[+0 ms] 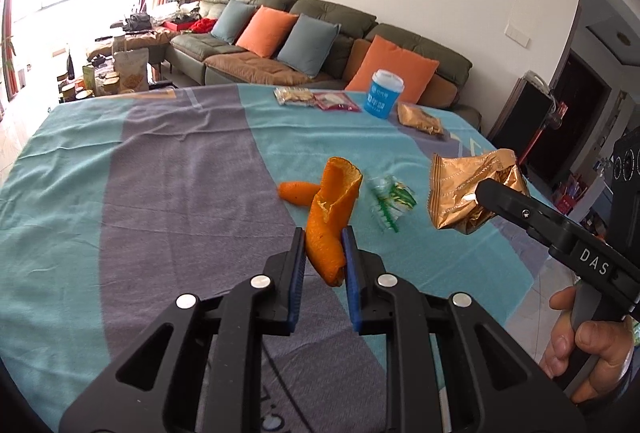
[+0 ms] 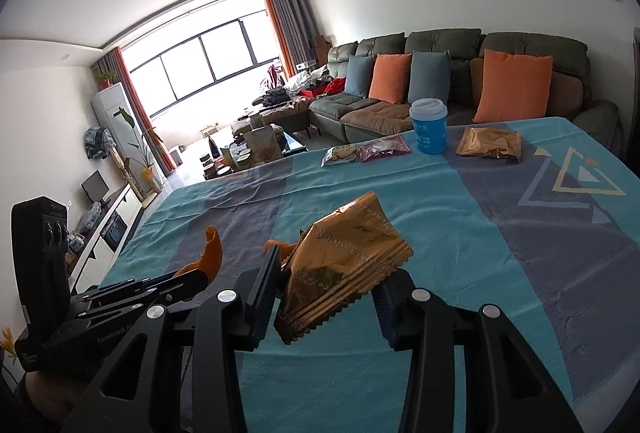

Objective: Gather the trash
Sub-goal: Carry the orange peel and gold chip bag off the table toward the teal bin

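Note:
My left gripper (image 1: 325,247) is shut on a long curl of orange peel (image 1: 330,217), which it holds above the teal and grey tablecloth (image 1: 160,161). A second piece of peel (image 1: 298,191) and a crumpled clear wrapper with green print (image 1: 390,201) lie on the cloth just beyond it. My right gripper (image 2: 330,283) is shut on a crumpled gold foil snack wrapper (image 2: 348,265); in the left wrist view that gold wrapper (image 1: 468,189) hangs in the air at the right. The left gripper (image 2: 192,275) with its peel (image 2: 212,249) shows at the lower left of the right wrist view.
At the table's far side stand a blue cup with a white lid (image 1: 383,93), a gold packet (image 1: 420,119), a dark red packet (image 1: 336,101) and a cracker packet (image 1: 294,96). A green sofa with orange and blue cushions (image 1: 312,33) runs behind the table.

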{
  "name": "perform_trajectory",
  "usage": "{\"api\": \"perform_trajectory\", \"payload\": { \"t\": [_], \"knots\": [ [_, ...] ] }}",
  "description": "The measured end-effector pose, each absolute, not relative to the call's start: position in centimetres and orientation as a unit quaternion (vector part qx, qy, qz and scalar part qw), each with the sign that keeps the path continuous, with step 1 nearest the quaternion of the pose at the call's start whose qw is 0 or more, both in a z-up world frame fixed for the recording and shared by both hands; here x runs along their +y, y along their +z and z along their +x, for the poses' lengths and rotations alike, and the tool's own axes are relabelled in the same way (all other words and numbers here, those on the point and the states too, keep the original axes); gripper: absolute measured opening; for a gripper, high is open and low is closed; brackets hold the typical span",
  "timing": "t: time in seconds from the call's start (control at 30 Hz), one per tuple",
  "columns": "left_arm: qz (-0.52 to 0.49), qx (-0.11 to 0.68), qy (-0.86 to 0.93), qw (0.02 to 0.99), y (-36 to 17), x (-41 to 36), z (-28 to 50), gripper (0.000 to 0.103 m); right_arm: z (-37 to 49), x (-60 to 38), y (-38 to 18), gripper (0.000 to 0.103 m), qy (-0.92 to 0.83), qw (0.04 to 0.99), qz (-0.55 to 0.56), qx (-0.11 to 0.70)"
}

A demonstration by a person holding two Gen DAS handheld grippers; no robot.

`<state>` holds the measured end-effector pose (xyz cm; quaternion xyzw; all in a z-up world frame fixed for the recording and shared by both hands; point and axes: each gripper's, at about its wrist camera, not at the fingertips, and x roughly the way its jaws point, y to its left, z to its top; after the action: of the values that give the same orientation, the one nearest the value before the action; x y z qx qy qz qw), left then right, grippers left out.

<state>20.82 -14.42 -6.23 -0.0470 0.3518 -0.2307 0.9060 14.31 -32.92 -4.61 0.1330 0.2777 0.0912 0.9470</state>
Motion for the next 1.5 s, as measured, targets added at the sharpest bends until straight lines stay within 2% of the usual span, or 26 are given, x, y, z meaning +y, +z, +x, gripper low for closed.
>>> {"api": "perform_trajectory", "payload": {
  "t": [0.7, 1.5],
  "knots": [
    [-0.099, 0.267, -0.106, 0.953, -0.4, -0.6, 12.5, 0.018, 14.6, -20.4, -1.2, 0.041, 0.229, 0.937, 0.07, 0.255],
    [-0.155, 0.215, 0.098, 0.959, 1.4, 18.3, 2.6, 0.018, 15.4, -2.0, 1.5, 0.041, 0.396, 0.885, -0.006, 0.246]
  ]
}}
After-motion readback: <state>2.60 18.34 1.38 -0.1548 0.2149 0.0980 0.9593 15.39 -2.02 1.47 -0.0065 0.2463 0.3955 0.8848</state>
